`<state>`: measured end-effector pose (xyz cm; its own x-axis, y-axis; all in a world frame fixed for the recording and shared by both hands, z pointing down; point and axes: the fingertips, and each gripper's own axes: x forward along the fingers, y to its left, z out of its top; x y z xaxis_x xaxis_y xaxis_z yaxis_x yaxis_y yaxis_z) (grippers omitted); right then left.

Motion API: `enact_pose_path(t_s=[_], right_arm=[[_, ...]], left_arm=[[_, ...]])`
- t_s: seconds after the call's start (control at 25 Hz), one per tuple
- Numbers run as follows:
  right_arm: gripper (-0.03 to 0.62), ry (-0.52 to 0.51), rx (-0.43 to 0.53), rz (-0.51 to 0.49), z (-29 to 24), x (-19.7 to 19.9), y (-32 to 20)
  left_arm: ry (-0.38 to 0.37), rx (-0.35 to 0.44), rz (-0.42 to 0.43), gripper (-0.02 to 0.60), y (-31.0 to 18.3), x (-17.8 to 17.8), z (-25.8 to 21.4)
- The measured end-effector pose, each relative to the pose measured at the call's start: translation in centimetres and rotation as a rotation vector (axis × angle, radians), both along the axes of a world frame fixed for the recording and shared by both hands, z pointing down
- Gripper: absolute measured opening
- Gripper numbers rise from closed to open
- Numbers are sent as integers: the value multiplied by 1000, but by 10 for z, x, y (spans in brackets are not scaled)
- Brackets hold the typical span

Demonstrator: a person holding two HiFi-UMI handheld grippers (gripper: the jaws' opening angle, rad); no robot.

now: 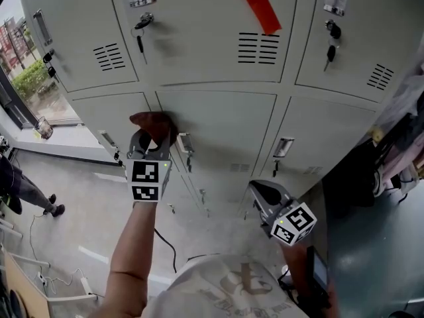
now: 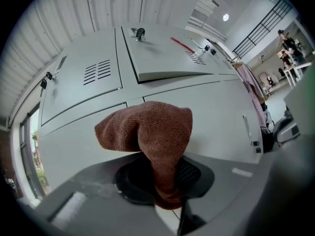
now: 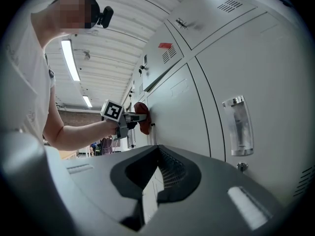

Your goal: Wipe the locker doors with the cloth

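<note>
Lockers, grey, in two rows, fill the head view from 9 to 3 o'clock. All doors look shut and nothing of their contents shows. The upper row has louvre vents, and keys hang in its locks at 11 and 1 o'clock. Red tape runs slantwise across the middle upper door at 12 o'clock. The lower doors carry small pull handles.

Cloth: reddish-brown, knitted look. It sits at 10 o'clock from head-view centre, at the seam between two lower doors, just under the upper row. In the right gripper view the cloth lies against the door face.

Left gripper: arm stretched out to the lockers. In its own view the jaws are clamped on the cloth's lower end. The free part bunches above them and spreads toward 9 o'clock.

Right gripper: held lower, at 5 o'clock in the head view. It sits near the lower doors, and I cannot tell if it touches them. In its own view the jaws are drawn together at the tips with nothing between them. A door handle stands off at 3 o'clock and the left gripper at 11 o'clock.
</note>
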<state>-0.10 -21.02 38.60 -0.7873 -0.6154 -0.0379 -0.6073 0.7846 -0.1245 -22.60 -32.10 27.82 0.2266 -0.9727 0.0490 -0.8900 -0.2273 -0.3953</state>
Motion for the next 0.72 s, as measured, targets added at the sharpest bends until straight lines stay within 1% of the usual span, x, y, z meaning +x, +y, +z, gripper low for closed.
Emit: enact_pose_path(t_s=[0.12, 0.28, 0.44, 0.6, 0.72], right_arm=[[8, -2, -5, 1, 1, 0, 1], [8, -4, -9, 6, 2, 3, 2], [8, -6, -9, 8, 3, 5, 4], [8, 38, 18, 10, 3, 7, 8], [8, 40, 17, 18, 4, 13, 9]], left_arm=[[5, -20, 7, 81, 0, 7, 8], [35, -44, 36, 81, 0, 19, 13], [27, -56, 80, 81, 0, 44, 18], [25, -58, 111, 81, 1, 66, 22], [28, -72, 150, 81, 2, 85, 25]])
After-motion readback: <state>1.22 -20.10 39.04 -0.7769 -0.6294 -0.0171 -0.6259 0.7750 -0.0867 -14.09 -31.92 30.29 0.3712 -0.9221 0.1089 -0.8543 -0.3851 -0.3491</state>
